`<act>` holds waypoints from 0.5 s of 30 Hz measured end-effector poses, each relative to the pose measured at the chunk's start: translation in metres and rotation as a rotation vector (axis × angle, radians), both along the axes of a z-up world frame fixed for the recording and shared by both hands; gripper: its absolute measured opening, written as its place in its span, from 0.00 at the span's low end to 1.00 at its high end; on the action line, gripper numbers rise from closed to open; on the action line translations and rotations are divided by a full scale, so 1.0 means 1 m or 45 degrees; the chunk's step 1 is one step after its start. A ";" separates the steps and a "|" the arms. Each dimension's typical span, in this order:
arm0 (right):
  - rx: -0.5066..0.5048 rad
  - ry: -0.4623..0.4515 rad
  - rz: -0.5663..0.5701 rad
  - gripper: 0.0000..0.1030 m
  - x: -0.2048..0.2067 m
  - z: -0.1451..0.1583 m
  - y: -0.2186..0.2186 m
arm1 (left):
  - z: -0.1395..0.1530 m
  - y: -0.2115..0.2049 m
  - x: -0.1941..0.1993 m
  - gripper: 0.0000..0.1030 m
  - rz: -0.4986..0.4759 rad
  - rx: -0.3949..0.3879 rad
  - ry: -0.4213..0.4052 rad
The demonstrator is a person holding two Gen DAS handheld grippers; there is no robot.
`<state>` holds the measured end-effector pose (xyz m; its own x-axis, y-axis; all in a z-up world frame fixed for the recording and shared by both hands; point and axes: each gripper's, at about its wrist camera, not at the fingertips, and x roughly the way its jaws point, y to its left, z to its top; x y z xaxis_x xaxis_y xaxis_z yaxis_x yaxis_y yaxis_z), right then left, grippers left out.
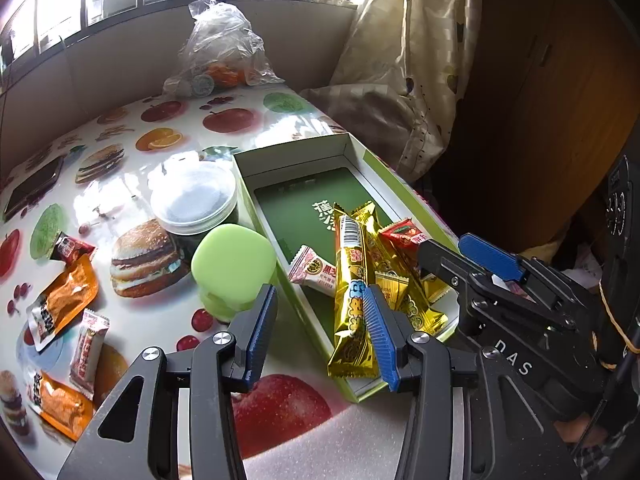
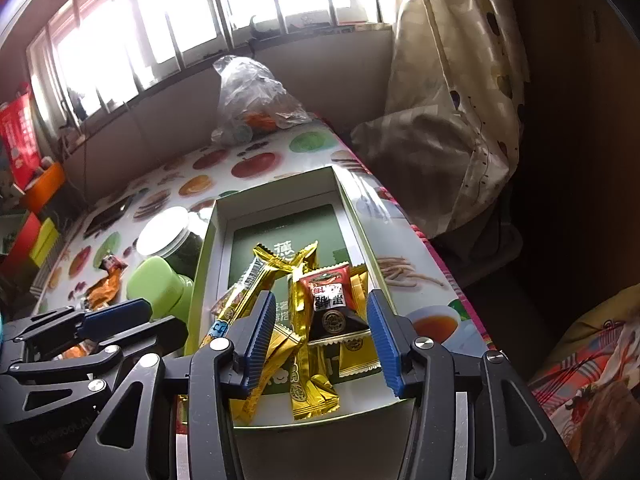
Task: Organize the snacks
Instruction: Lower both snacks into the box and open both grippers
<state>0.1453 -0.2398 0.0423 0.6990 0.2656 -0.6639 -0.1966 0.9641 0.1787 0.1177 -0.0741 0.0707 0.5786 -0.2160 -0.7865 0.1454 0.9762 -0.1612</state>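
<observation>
Ahead of the right gripper [image 2: 322, 340], in the open box [image 2: 208, 240]: long snack bars [image 2: 256, 288] and a small packet [image 2: 332, 296] on top. Left of the left gripper [image 1: 320, 332], on the table [image 1: 168, 320]: several loose packets [image 1: 64, 300]. Just beyond the left gripper, beside the box: a rounded container [image 1: 234, 268], and behind it a lidded jar [image 1: 192, 196]. Far behind, near the wall: a plastic bag [image 1: 224, 48], perhaps holding fruit.

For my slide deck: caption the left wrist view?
Open left gripper beside green box of gold snacks; more packets on table.

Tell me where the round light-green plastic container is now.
In the left wrist view, the round light-green plastic container stands on the table, against the open green box's left wall, just before the clear-lidded jar.
</observation>
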 end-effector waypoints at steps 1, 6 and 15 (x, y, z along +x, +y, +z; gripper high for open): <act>0.002 -0.002 0.001 0.46 -0.001 0.001 0.001 | 0.001 0.001 -0.002 0.45 0.002 0.001 -0.005; 0.003 -0.008 0.011 0.46 -0.008 0.004 0.007 | 0.007 0.007 -0.012 0.45 0.018 0.006 -0.032; 0.016 -0.032 0.045 0.46 -0.022 0.011 0.019 | 0.014 0.025 -0.032 0.45 0.066 0.019 -0.069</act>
